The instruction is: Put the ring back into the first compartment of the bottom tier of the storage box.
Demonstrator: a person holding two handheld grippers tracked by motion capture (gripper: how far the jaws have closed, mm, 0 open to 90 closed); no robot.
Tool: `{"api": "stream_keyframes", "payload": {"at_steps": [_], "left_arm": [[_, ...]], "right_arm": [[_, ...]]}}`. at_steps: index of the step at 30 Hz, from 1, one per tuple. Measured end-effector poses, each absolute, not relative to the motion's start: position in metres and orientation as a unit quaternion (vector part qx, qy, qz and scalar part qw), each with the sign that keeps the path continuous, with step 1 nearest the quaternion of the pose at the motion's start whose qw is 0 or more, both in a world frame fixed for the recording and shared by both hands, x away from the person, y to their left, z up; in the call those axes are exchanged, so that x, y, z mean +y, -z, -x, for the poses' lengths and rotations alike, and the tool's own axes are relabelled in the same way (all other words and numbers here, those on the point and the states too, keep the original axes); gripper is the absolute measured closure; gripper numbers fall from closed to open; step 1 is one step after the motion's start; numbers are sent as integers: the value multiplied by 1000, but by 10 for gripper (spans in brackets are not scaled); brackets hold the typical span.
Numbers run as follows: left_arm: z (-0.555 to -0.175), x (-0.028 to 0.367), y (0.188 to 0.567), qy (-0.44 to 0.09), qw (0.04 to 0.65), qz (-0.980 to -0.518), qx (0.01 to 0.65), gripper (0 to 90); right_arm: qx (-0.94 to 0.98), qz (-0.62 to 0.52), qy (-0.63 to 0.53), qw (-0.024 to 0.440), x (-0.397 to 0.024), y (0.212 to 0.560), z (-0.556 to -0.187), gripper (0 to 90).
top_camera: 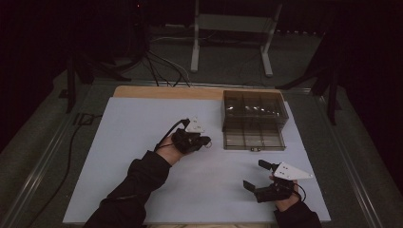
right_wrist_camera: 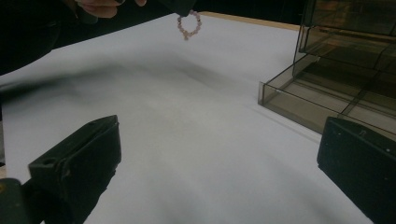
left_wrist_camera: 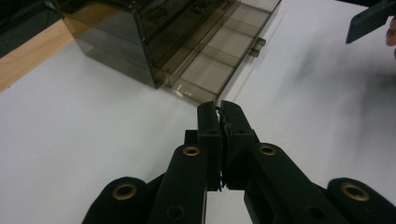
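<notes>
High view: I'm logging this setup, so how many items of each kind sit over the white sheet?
Hand-held gripper: 2, left and right
Drawer box: 1
Open drawer: 1
Bead bracelet: 1, hanging from the left one
Total: 5

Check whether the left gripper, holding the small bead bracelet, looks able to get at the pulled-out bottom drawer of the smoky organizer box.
Probably yes. The left gripper, shut on the bead bracelet, sits just beside the open drawer, with bare white sheet between them. The right gripper waits nearer the person, out of the way.

The beaded bracelet (right_wrist_camera: 189,25) hangs blurred, its top hidden in the left gripper (right_wrist_camera: 180,5), itself cut off above.
</notes>
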State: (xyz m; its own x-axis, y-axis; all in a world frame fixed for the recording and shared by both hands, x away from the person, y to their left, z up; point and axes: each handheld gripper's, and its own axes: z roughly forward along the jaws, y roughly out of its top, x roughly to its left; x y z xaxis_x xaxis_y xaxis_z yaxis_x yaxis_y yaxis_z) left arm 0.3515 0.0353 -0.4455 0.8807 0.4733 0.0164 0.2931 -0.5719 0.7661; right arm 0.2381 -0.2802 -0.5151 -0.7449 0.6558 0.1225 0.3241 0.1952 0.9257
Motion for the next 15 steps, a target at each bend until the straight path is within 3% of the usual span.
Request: {"api": "stream_keyframes", "payload": {"at_steps": [15], "left_arm": [[-364,7,438,-101,418,-881,198,898]], "right_arm": [[757,-325,-546,151,-281,515,-238,0]]}}
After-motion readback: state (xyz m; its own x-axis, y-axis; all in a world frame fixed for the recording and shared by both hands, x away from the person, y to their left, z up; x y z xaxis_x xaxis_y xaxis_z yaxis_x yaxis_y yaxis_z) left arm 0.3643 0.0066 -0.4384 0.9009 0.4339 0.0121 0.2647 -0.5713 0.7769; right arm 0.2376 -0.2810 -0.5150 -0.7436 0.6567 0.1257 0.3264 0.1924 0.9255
